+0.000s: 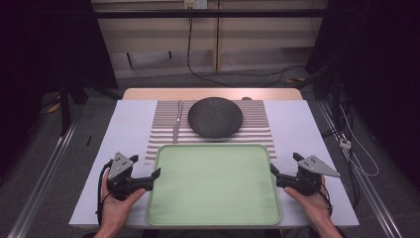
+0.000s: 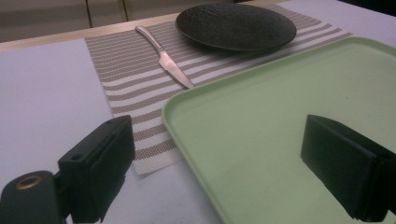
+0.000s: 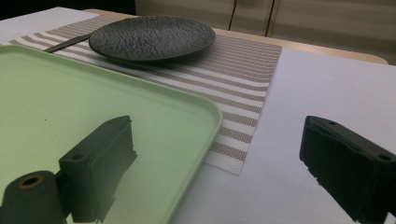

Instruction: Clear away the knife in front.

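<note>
While my left gripper [image 1: 157, 174] sits at nine o'clock of the green tray [image 1: 214, 218], jaws spread across its rim, a knife [image 1: 176, 126] lies at eleven on the striped mat [image 1: 257, 130], seemingly beside a fork, the dark plate [image 1: 215, 117] at twelve, and my right gripper [image 1: 274, 171] gapes at three.

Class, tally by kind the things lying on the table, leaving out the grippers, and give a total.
Tray: 1
Plate: 1
Knife: 1
Placemat: 1
Total: 4
</note>
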`<state>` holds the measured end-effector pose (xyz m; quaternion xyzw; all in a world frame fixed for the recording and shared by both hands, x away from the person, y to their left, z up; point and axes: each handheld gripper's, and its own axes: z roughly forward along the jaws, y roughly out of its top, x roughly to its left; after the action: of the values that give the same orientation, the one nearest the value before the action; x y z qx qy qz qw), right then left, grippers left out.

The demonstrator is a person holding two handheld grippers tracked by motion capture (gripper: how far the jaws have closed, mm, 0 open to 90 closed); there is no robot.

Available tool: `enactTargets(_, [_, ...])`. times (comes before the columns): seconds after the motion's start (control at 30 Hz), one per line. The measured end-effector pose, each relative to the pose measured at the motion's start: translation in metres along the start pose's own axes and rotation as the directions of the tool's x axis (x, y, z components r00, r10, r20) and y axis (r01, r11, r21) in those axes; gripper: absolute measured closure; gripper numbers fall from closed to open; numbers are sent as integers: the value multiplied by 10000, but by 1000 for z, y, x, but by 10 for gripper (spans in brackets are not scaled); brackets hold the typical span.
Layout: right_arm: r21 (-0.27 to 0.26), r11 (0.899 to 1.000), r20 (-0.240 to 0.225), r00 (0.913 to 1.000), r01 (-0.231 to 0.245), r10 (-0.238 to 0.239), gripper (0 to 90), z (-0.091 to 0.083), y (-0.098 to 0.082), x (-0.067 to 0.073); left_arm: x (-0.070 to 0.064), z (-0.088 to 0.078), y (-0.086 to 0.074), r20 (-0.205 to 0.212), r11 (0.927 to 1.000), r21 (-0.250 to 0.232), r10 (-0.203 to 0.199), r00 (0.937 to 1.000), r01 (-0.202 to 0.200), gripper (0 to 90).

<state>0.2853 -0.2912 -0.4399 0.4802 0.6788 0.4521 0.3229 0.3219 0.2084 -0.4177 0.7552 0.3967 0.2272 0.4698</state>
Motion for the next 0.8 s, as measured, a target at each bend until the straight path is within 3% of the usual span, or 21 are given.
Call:
enactTargets(0.13, [23, 10000, -66, 10000, -17, 17, 99, 0, 0, 0, 1, 2, 2, -74, 9999, 52, -101, 9999, 101, 99])
enactTargets(0.37, [50, 10000, -181, 9998, 10, -10, 99, -1, 0, 1, 3, 14, 9, 187, 9991, 426, -45, 9998, 37, 97])
enactTargets(0.63, [163, 9998, -243, 9997, 66, -62, 99, 1, 0, 1, 15, 26, 18, 4, 9972, 677, -304, 9995, 303, 97])
enactTargets(0.8, [178, 9998, -295, 9995, 86, -81, 99, 1, 0, 1, 18, 36, 28, -112, 9971, 722, -244, 9996, 251, 98])
